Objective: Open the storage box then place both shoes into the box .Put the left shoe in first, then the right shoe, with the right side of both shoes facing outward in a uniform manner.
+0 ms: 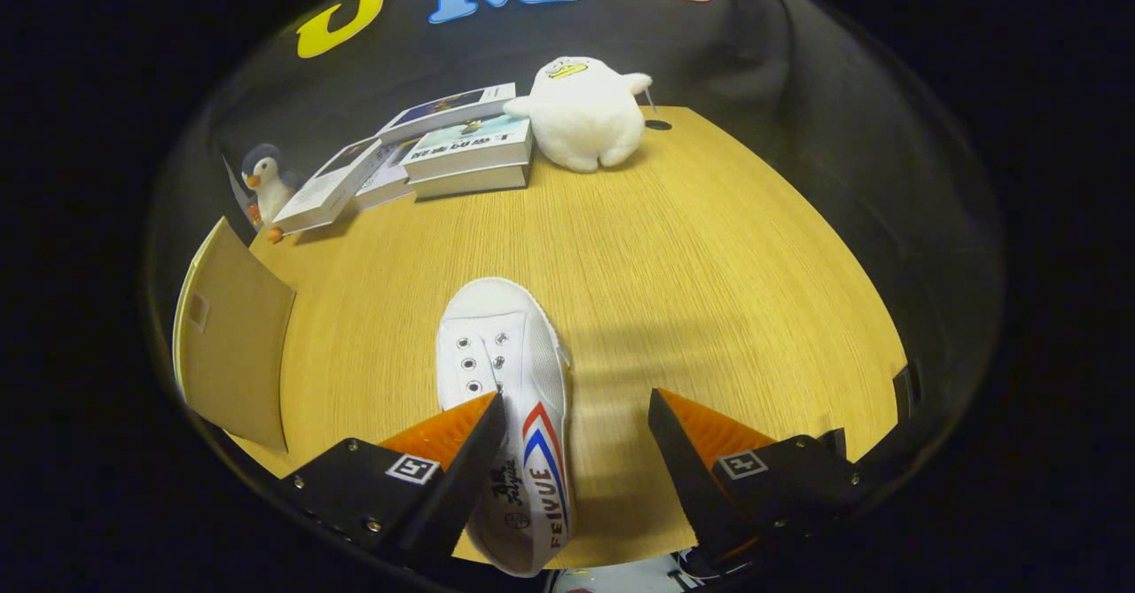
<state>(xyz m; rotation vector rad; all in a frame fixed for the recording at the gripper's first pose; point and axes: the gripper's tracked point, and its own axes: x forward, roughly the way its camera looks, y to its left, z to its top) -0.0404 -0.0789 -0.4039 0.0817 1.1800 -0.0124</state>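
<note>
A white canvas shoe (519, 398) with red and blue side stripes lies on the wooden table (709, 292), toe pointing away from me. My gripper (576, 420) hovers over its heel half with the fingers spread wide. The left finger (452, 438) overlaps the shoe's lace area, and the right finger (700, 438) stands over bare table, apart from the shoe. A brown cardboard panel (235, 345), likely the storage box or its lid, stands at the table's left edge. Part of another white item (621, 577) peeks out below the fingers.
At the far side lie several books (470, 154) in a loose pile. A white plush duck (587, 113) sits beside them, and a small penguin toy (266, 181) stands at the far left. A small dark hole (657, 123) marks the tabletop behind the duck.
</note>
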